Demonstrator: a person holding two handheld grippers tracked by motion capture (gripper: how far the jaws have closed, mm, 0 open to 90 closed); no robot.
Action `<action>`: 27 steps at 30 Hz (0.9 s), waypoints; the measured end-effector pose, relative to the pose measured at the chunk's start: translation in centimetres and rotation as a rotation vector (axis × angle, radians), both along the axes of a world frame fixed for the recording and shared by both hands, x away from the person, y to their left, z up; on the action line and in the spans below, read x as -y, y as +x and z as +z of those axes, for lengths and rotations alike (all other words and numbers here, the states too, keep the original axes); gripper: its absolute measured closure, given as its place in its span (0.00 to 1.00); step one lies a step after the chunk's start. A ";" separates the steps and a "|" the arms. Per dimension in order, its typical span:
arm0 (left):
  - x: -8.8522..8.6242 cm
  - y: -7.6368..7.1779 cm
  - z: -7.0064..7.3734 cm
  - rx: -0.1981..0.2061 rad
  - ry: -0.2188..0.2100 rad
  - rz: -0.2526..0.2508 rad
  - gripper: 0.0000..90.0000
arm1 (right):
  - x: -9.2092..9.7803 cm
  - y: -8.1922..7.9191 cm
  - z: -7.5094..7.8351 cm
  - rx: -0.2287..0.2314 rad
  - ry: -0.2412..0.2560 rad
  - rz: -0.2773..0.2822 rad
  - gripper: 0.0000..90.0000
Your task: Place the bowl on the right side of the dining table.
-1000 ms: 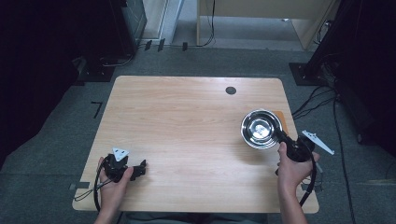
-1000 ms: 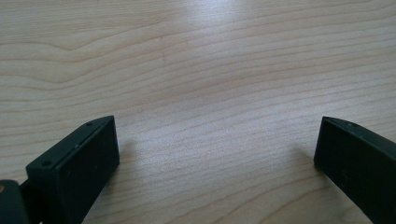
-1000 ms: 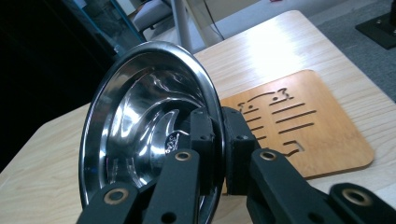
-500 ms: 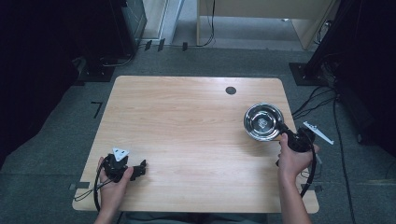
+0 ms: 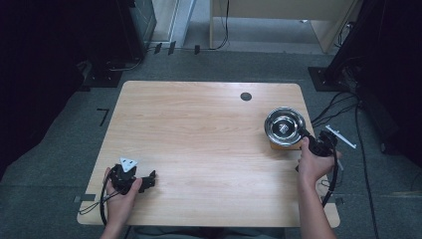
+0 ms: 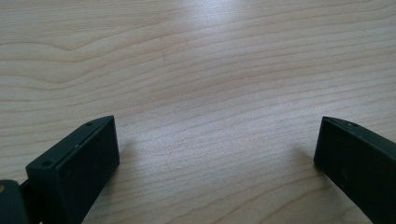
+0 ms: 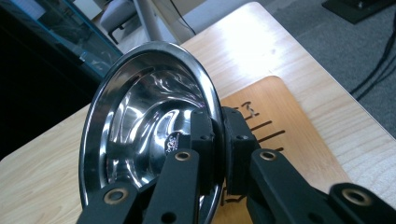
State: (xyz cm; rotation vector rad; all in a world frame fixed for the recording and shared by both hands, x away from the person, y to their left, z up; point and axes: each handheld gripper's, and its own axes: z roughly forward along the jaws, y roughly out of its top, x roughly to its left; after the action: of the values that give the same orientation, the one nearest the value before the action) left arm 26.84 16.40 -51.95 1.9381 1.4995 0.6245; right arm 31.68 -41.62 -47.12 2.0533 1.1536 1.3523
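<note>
A shiny steel bowl (image 5: 284, 126) hangs over the right side of the wooden table (image 5: 199, 149), tilted, with my right gripper (image 5: 301, 133) shut on its near rim. In the right gripper view the two jaws pinch the rim of the steel bowl (image 7: 140, 121), one inside and one outside, at my right gripper (image 7: 219, 140). Under the bowl lies a small brown wooden board (image 7: 275, 135) with dark slot marks, also the wooden board (image 5: 284, 146) in the high view. My left gripper (image 5: 149, 180) rests open on the table's near left; its jaws stand wide over bare wood at my left gripper (image 6: 217, 154).
A round black grommet (image 5: 246, 96) sits near the table's far edge. Cables (image 5: 338, 107) and a white bracket (image 5: 341, 136) lie on the grey floor to the right. A dark cabinet (image 5: 134, 25) stands beyond the far left corner.
My right gripper has carried the bowl to the right and slightly away, over the small wooden board. The left gripper has stayed where it was.
</note>
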 end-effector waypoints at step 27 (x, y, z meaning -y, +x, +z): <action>0.0 0.0 0.0 -0.001 0.001 0.000 0.00 | 2.1 1.9 -2.6 -0.134 0.114 -0.130 0.95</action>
State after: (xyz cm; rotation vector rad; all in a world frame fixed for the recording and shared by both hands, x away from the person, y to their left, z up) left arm 26.84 16.40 -51.95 1.9396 1.4996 0.6243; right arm 33.61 -43.74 -49.77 2.2874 0.9974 1.2614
